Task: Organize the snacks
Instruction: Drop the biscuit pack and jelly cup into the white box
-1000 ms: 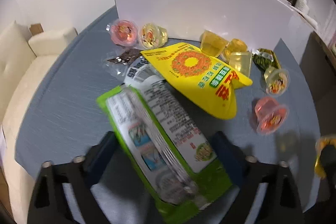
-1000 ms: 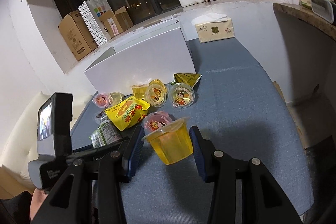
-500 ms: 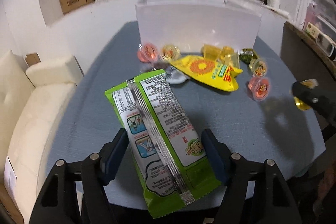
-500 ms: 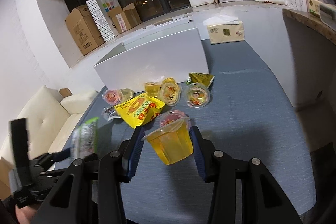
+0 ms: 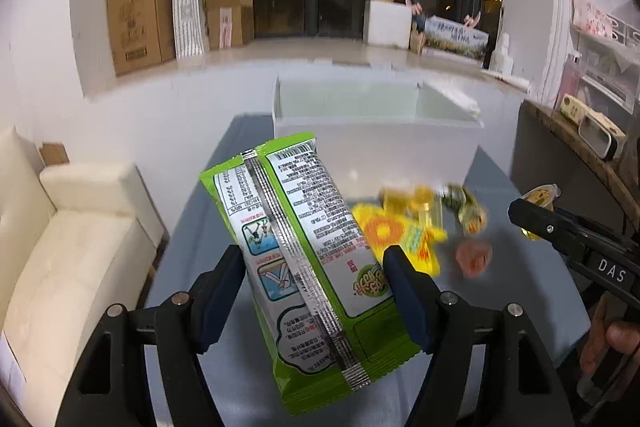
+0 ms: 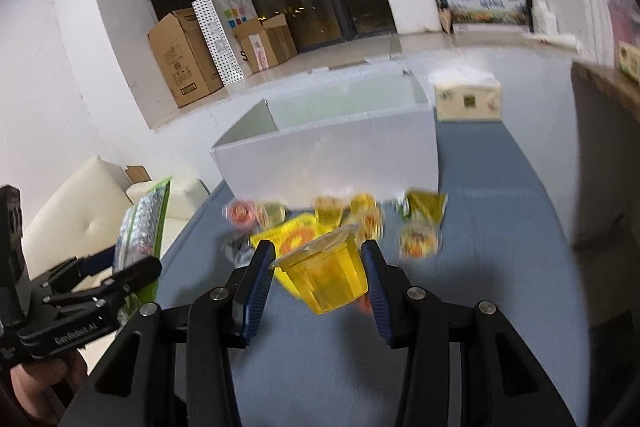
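My left gripper (image 5: 314, 255) is shut on a green snack bag (image 5: 304, 227), held upright above the table with its printed back facing me. My right gripper (image 6: 318, 247) is shut on a yellow jelly cup (image 6: 324, 275), also lifted off the table. An open white box (image 5: 376, 143) (image 6: 332, 155) stands beyond both. In front of the box lie a yellow snack bag (image 5: 396, 235) (image 6: 296, 231) and several jelly cups (image 6: 418, 241), all blurred. The right gripper (image 5: 536, 215) shows at the right edge of the left wrist view. The left gripper (image 6: 132, 267) with the green bag (image 6: 144, 223) shows at the left edge of the right wrist view.
The grey-blue table (image 6: 500, 267) runs back to a white wall. A tissue box (image 6: 468, 101) sits right of the white box. A cream sofa (image 5: 60, 247) stands left of the table. Cardboard boxes (image 5: 136, 19) line the window ledge. A person's hand (image 5: 612, 339) holds the right gripper's handle.
The left gripper closed on the green bag and lifted it off the pile; its view tilted up toward the box. The right gripper rose with the jelly cup, nearer the box.
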Action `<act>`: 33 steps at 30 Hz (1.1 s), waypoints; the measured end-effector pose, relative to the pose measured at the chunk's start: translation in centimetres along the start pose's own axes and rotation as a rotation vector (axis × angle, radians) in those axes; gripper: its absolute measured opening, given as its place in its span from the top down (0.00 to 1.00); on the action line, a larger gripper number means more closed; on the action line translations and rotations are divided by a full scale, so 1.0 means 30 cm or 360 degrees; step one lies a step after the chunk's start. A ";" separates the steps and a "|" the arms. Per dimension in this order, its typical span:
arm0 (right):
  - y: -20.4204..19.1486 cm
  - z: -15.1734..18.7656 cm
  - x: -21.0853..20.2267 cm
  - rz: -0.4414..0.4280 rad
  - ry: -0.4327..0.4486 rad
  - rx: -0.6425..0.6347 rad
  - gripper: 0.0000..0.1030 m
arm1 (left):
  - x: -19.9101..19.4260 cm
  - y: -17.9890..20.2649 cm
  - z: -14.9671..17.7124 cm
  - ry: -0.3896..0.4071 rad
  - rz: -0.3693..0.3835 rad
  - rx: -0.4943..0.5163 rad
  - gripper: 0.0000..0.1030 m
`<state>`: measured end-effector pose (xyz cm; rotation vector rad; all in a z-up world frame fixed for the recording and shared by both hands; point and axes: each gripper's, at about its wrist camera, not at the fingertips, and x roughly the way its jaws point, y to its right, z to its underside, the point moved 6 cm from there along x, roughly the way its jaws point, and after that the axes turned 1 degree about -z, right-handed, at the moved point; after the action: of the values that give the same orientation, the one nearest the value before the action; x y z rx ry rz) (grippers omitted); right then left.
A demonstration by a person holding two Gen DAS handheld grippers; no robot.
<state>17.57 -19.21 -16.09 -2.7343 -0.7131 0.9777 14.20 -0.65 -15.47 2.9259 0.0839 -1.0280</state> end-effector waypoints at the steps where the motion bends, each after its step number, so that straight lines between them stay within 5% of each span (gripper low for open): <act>1: 0.000 -0.036 0.006 -0.0004 0.0016 -0.0008 0.53 | 0.009 -0.003 -0.030 0.0016 0.0008 0.0006 0.26; 14: 0.051 -0.443 0.193 -0.0042 0.0064 -0.0008 0.53 | 0.279 -0.015 -0.457 0.0067 0.0269 0.0072 0.26; 24: 0.145 -0.539 0.447 0.0015 -0.0091 0.0050 0.52 | 0.555 0.047 -0.595 -0.0075 0.0331 0.0170 0.24; 25: 0.156 -0.534 0.469 0.0012 -0.0115 0.0072 0.51 | 0.569 0.045 -0.594 -0.0086 0.0327 0.0171 0.21; 28: 0.181 -0.512 0.496 0.0052 -0.0155 0.0103 0.06 | 0.616 0.032 -0.577 -0.0147 0.0299 0.0164 0.00; 33: 0.196 -0.498 0.486 0.0076 -0.0143 0.0102 0.05 | 0.638 0.000 -0.522 -0.0197 0.0271 0.0144 0.00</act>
<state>39.08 -17.06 -14.37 -2.6782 -0.6212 1.1198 38.88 0.95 -15.26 2.8766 -0.2174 -1.2101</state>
